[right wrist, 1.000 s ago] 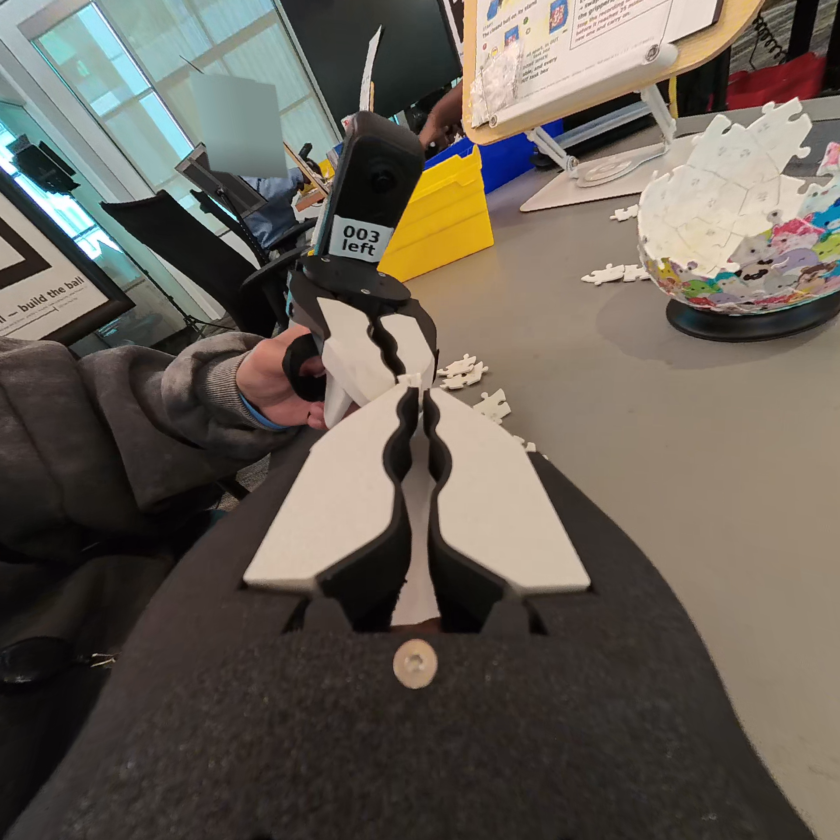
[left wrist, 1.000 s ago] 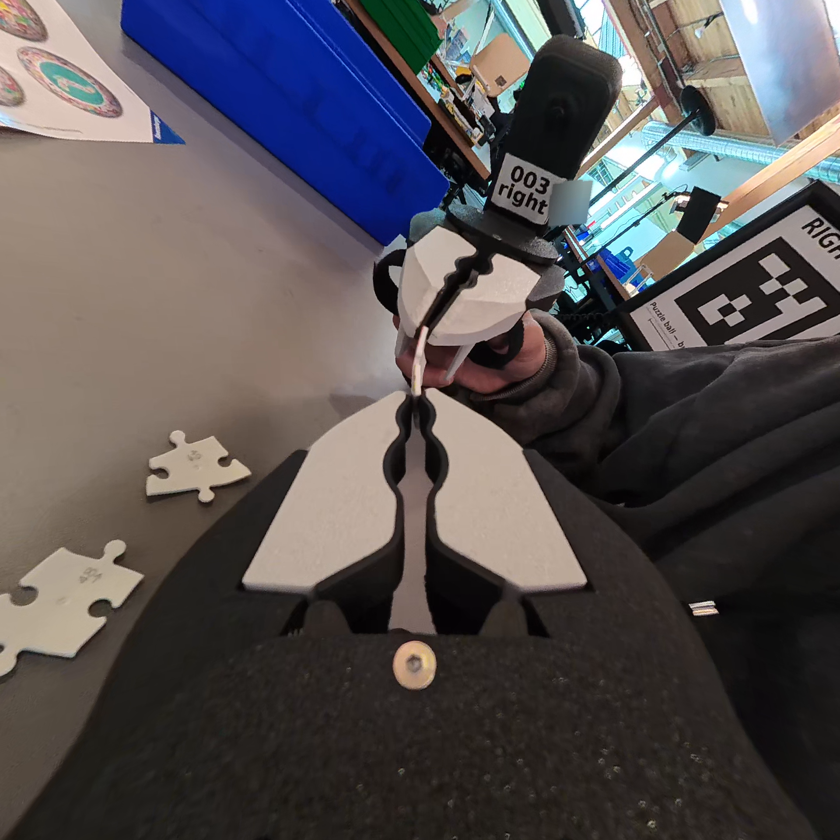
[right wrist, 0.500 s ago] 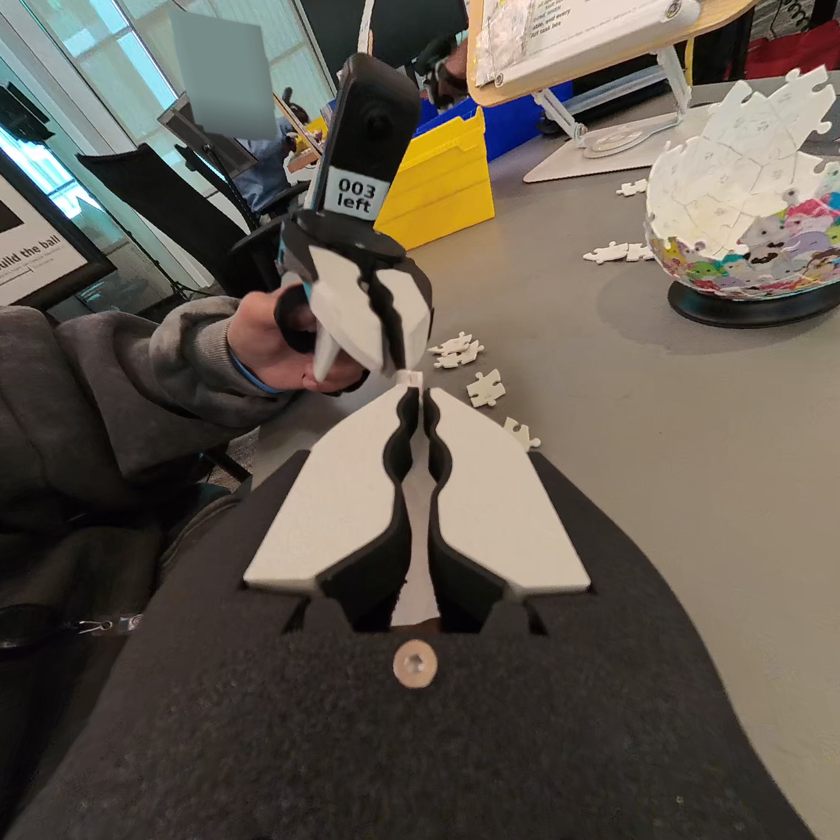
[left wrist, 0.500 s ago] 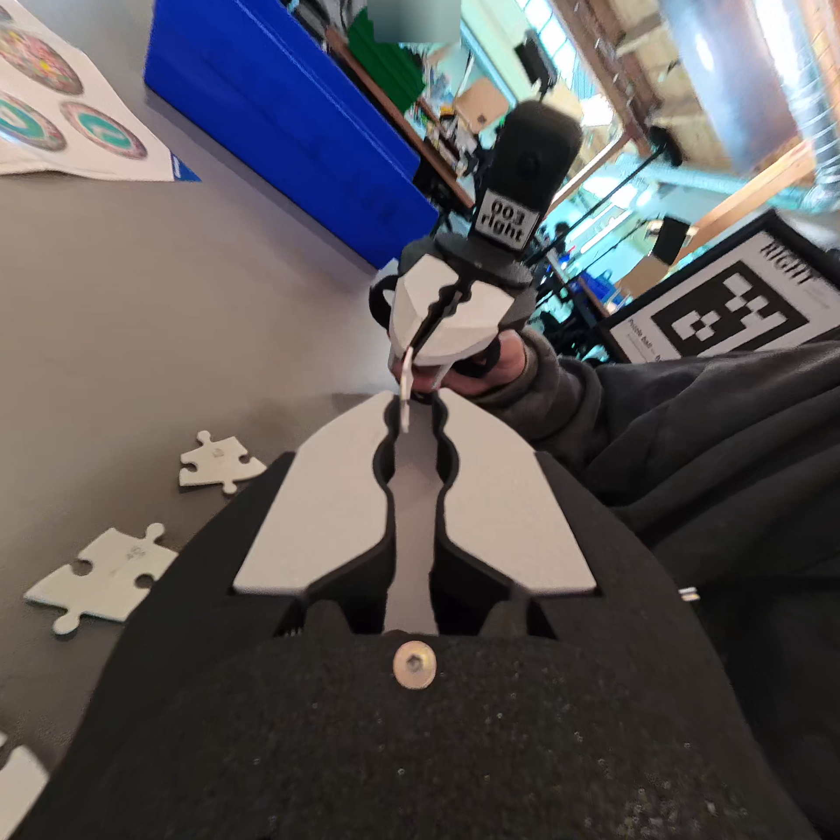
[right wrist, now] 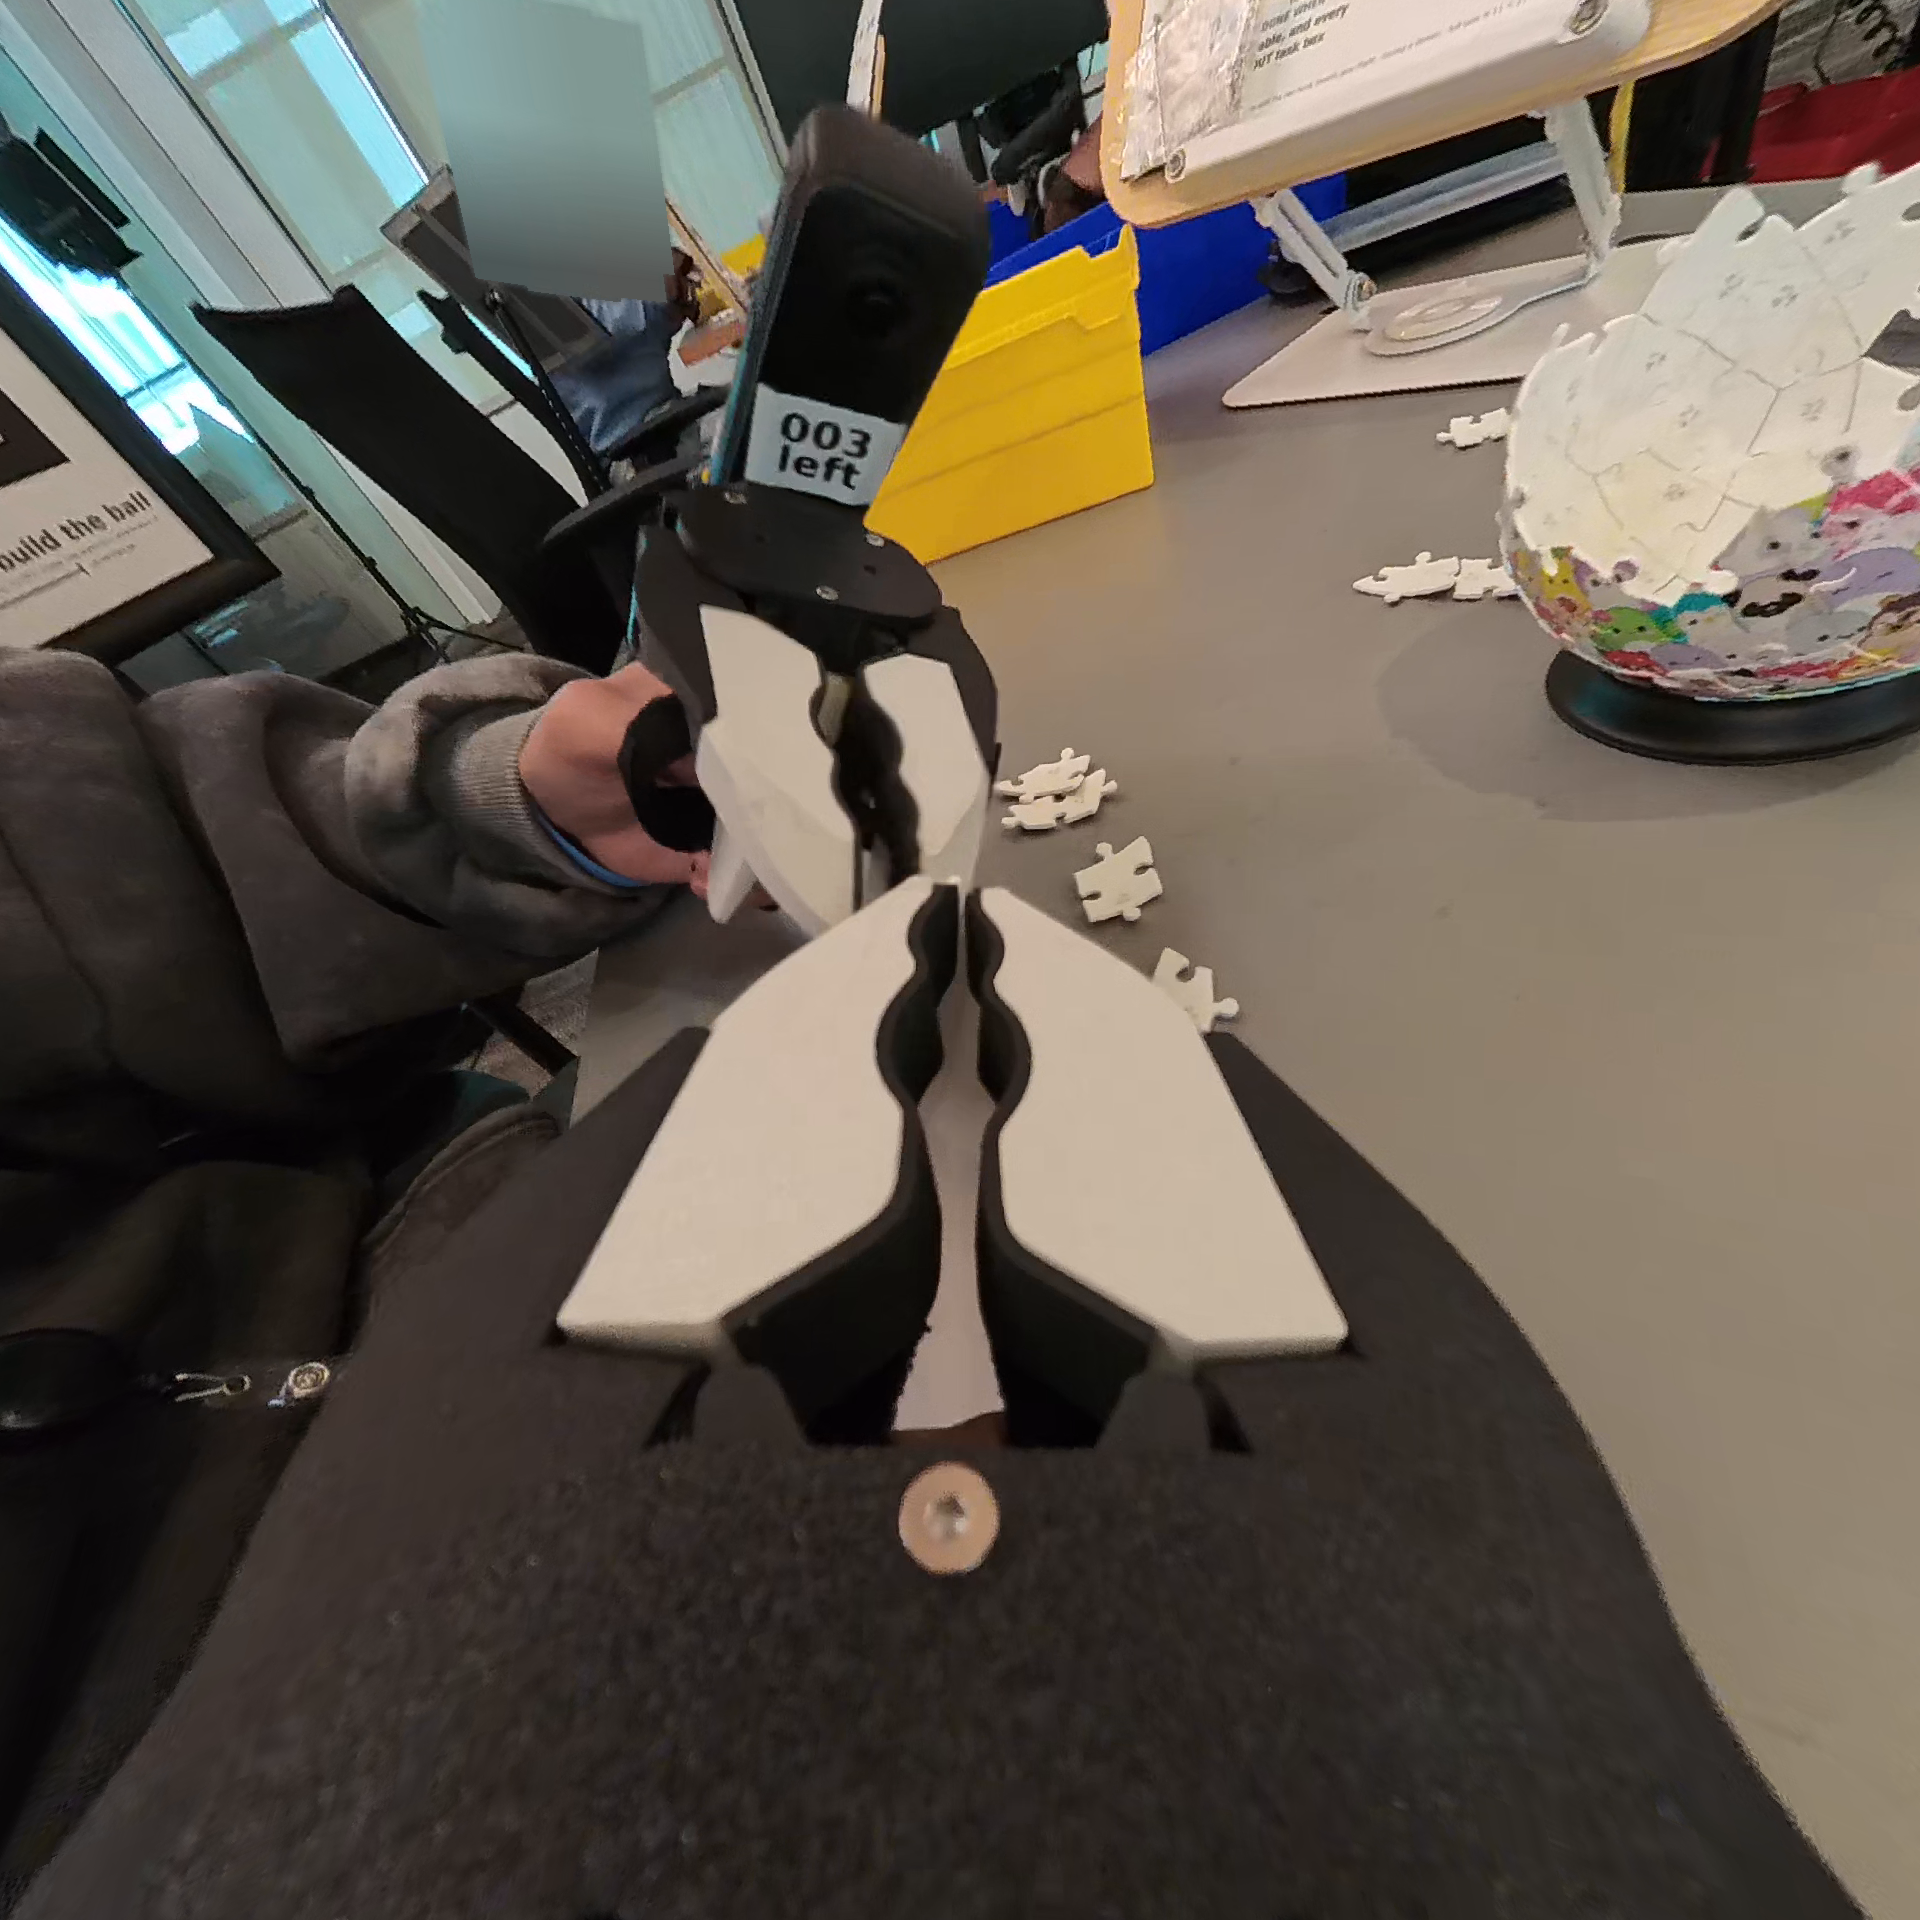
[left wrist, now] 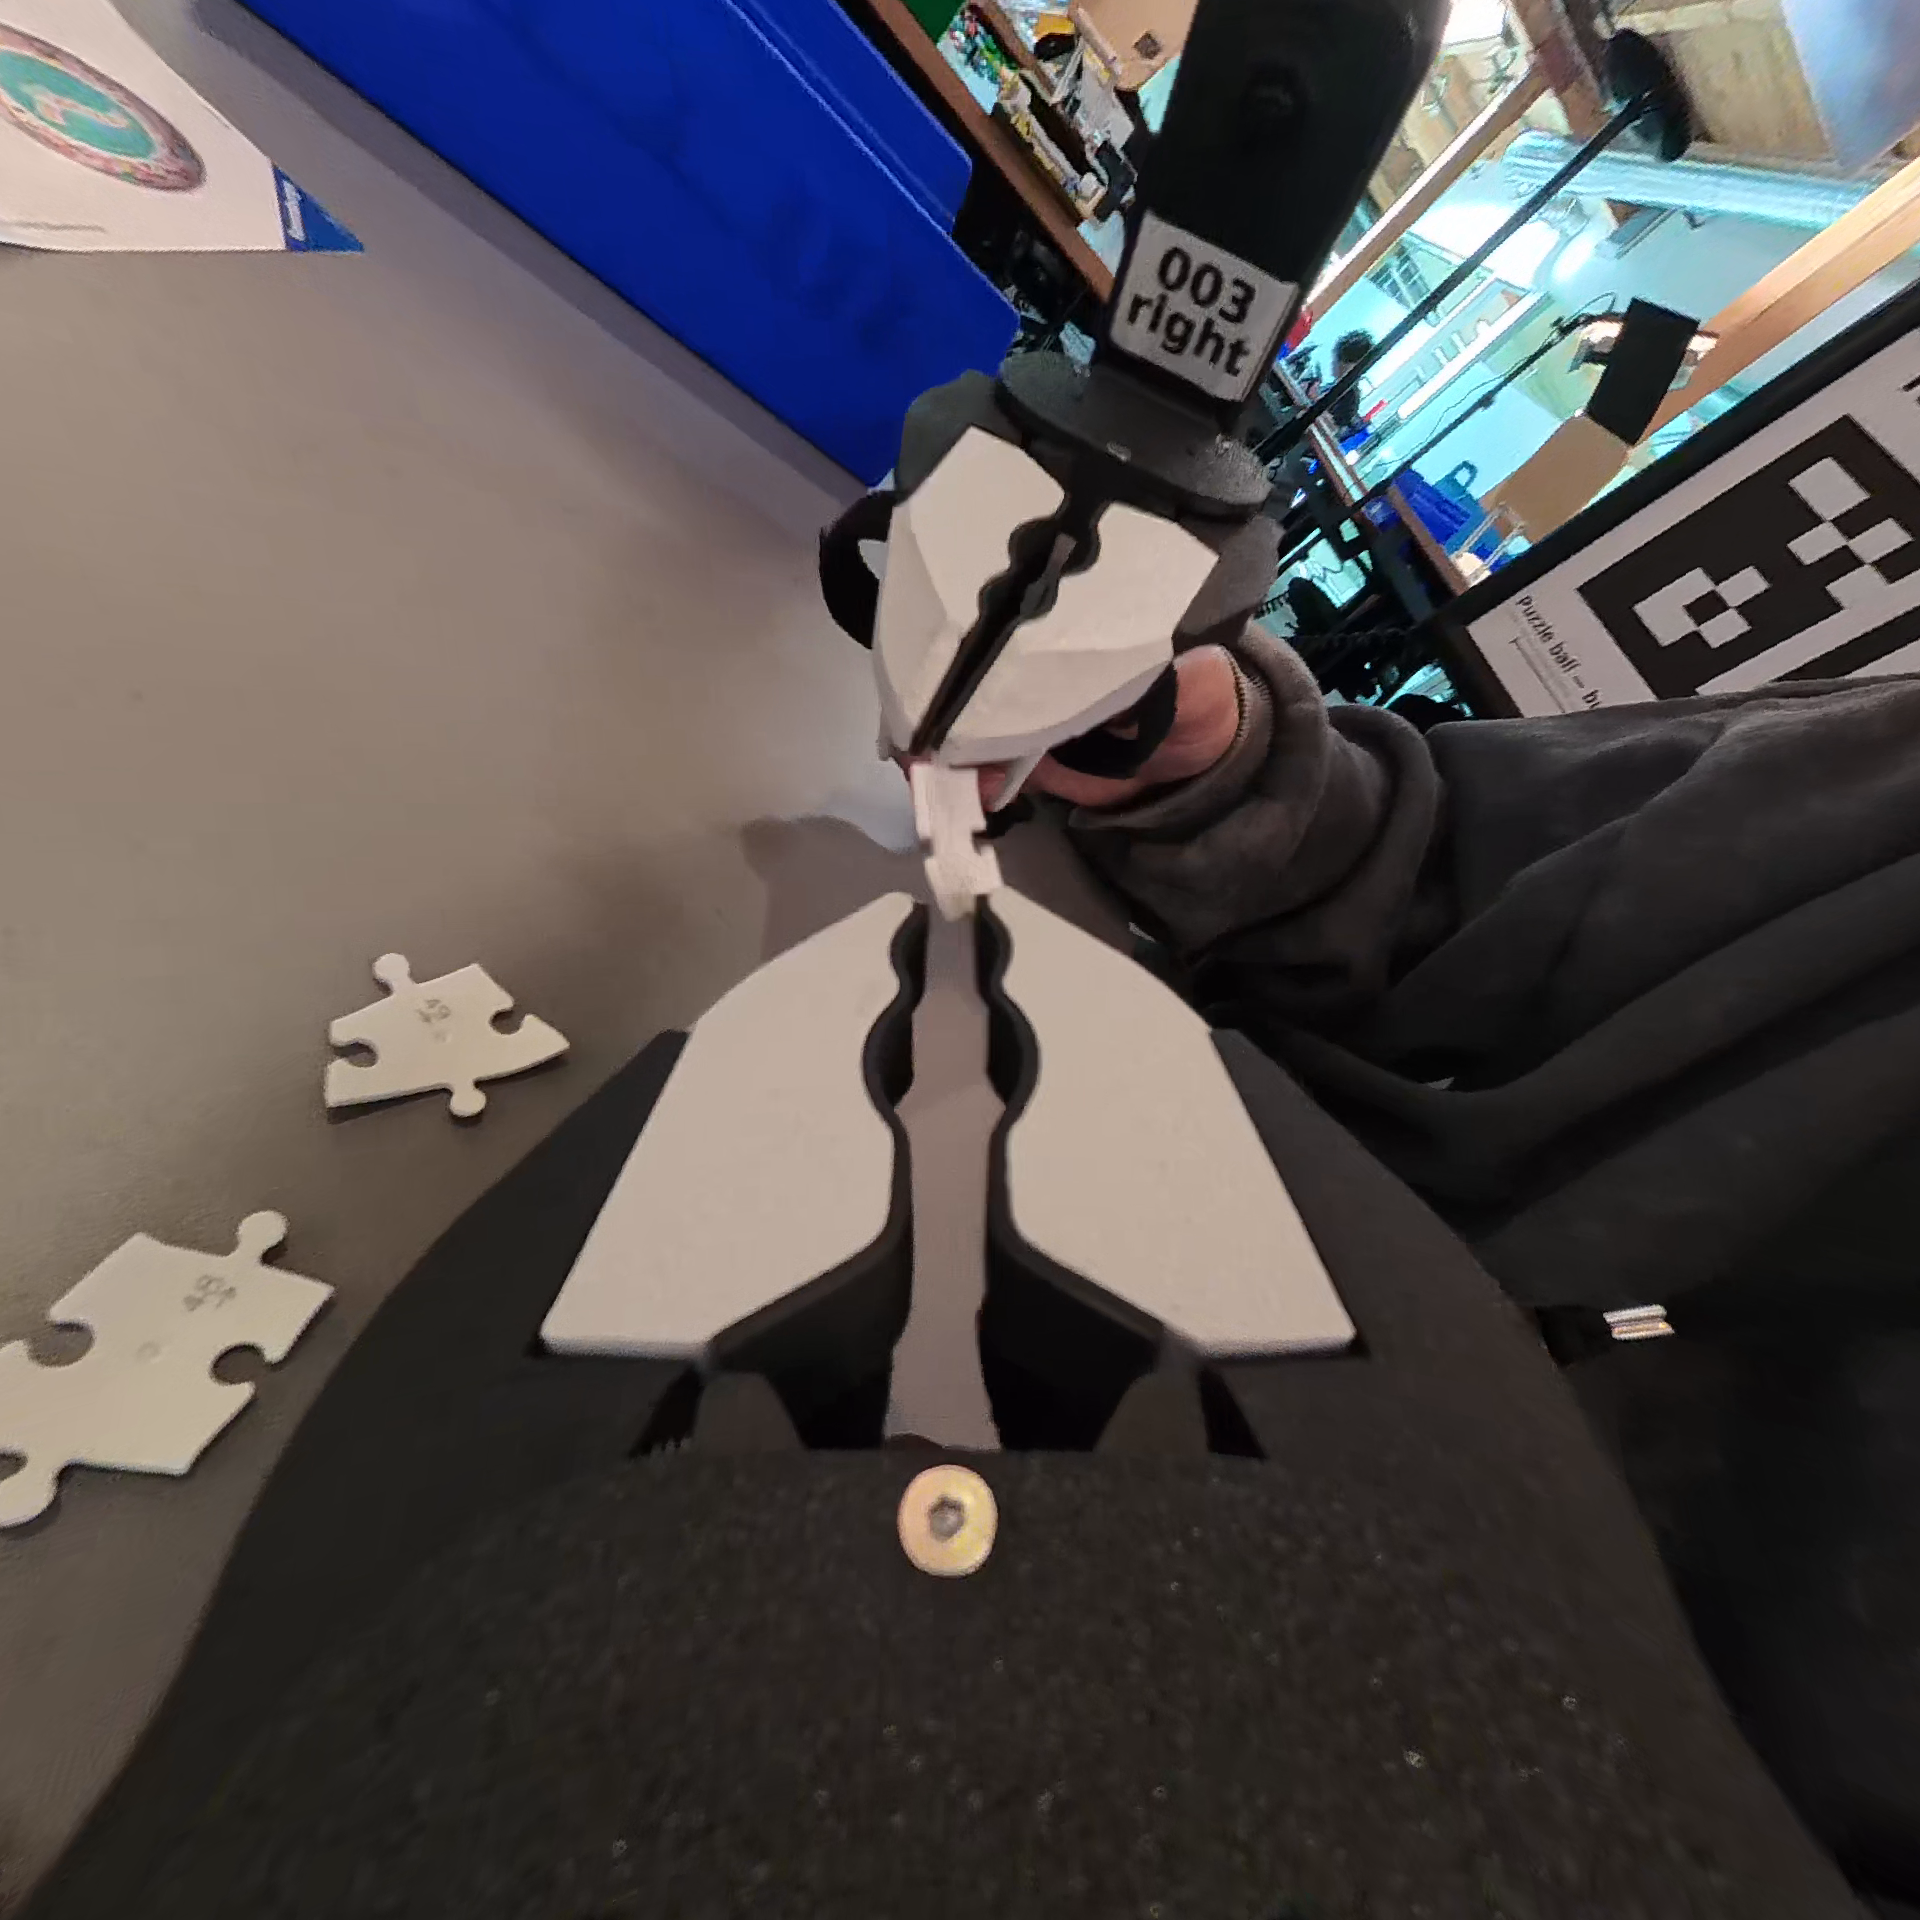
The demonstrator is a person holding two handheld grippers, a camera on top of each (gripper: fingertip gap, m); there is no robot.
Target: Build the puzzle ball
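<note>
The right gripper (left wrist: 940, 753) is pinching a small white cardboard puzzle piece (left wrist: 954, 840) edge-on, apparently offering it to the left gripper (left wrist: 948, 925), jaws slightly parted beneath it; the half-built colourful puzzle ball (right wrist: 1725, 520) is waiting far right on the grey table (right wrist: 1455, 987).

This looks like a lab or workshop: grey table (right wrist: 1455, 1039), blue bins (left wrist: 665, 187), a yellow bin (right wrist: 1029, 416), an instruction board on a stand (right wrist: 1351, 94), exposed ducts (left wrist: 1683, 187)
</note>
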